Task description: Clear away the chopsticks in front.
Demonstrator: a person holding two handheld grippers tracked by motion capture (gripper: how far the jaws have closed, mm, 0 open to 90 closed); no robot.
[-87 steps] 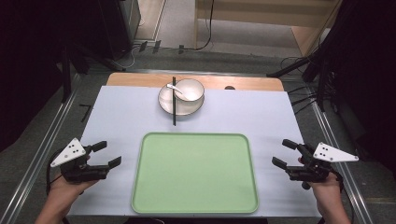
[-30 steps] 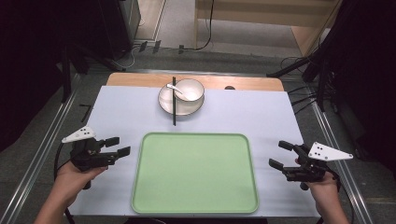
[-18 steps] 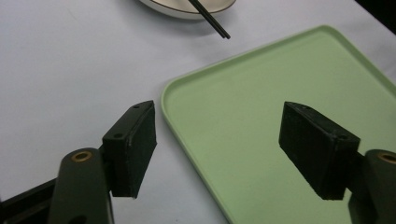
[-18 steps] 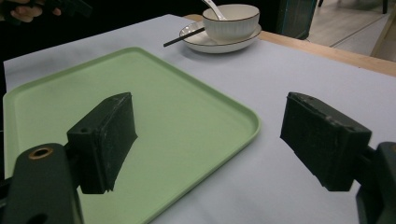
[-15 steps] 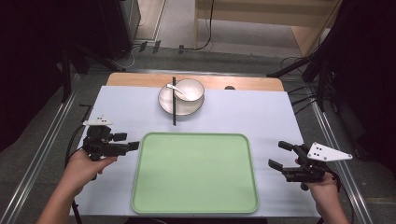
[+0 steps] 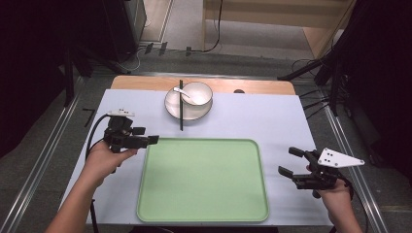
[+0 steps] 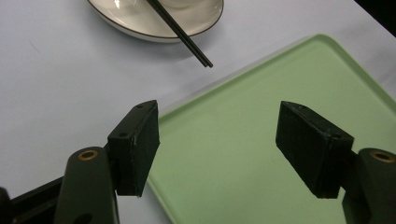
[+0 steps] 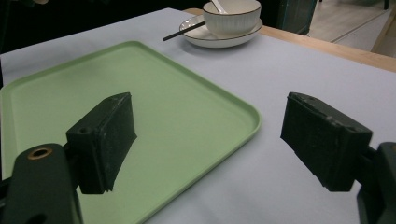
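An empty light-green tray point(image 6: 201, 179) lies at the table's front centre. Behind it a white bowl point(image 6: 197, 93) with a spoon point(image 6: 183, 94) stands on a white plate point(image 6: 172, 108). Black chopsticks point(image 6: 180, 107) rest across the plate's left side, their tips on the table. My left gripper point(image 6: 145, 135) is open and hovers at the tray's far-left corner point(image 7: 163, 116), holding nothing; the chopstick tips point(image 7: 201, 58) lie just beyond it. At the tray's right, my right gripper point(image 6: 288, 161) is open and empty, with the tray's edge point(image 8: 243, 109) between its jaws.
A pale blue mat point(image 6: 272, 121) covers the table, with a wooden strip point(image 6: 262, 86) along the far edge. A dark round spot point(image 6: 238, 91) marks that strip. Metal rails point(image 6: 43, 160) run along both sides of the table, and cables point(image 6: 209, 48) lie on the floor behind.
My left gripper has moved forward and rightward from the table's front-left to the tray's far-left corner. The right gripper has barely shifted.
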